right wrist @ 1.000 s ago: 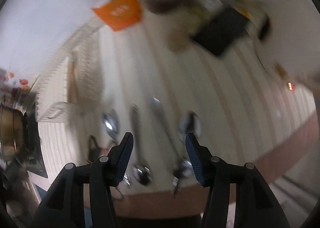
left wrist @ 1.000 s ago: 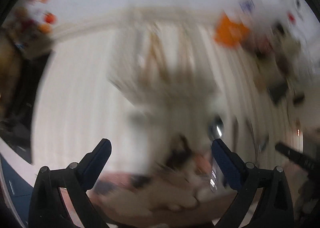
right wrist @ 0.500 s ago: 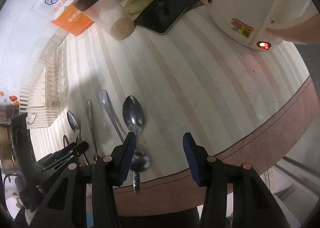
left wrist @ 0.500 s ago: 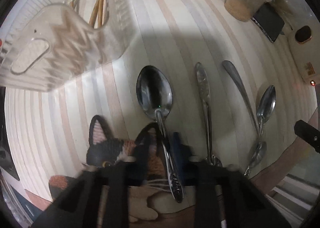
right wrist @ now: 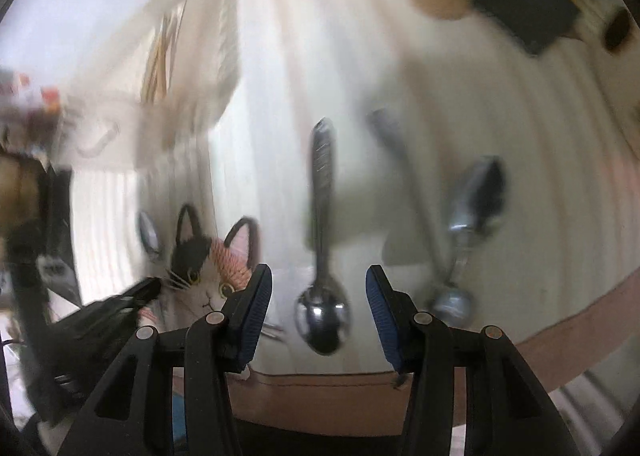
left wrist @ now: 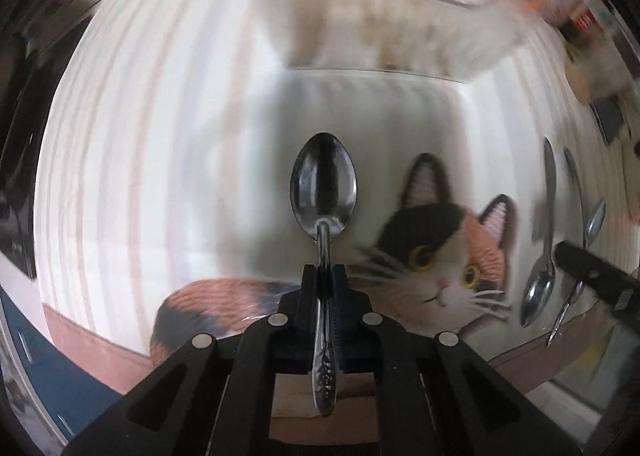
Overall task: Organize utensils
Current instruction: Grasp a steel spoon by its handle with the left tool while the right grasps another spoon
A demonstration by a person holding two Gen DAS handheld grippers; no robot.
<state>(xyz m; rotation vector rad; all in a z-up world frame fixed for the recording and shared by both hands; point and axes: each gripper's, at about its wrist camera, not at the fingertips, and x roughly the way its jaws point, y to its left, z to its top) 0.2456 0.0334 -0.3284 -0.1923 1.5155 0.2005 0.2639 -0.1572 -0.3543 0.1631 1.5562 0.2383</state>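
Spoon (left wrist: 323, 192) sat clamped by its handle in the closed left tongs (left wrist: 324, 272), bowl projecting forward above the striped counter (left wrist: 132, 160). Right tongs (right wrist: 319, 296) stood partly open, gripping nothing, with a second spoon (right wrist: 322, 308) lying on the counter between the two fingers.

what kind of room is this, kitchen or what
Probably a home kitchen or dining table: loose metal spoons on a striped tablecloth with a cat-shaped mat, and a clear utensil tray behind.
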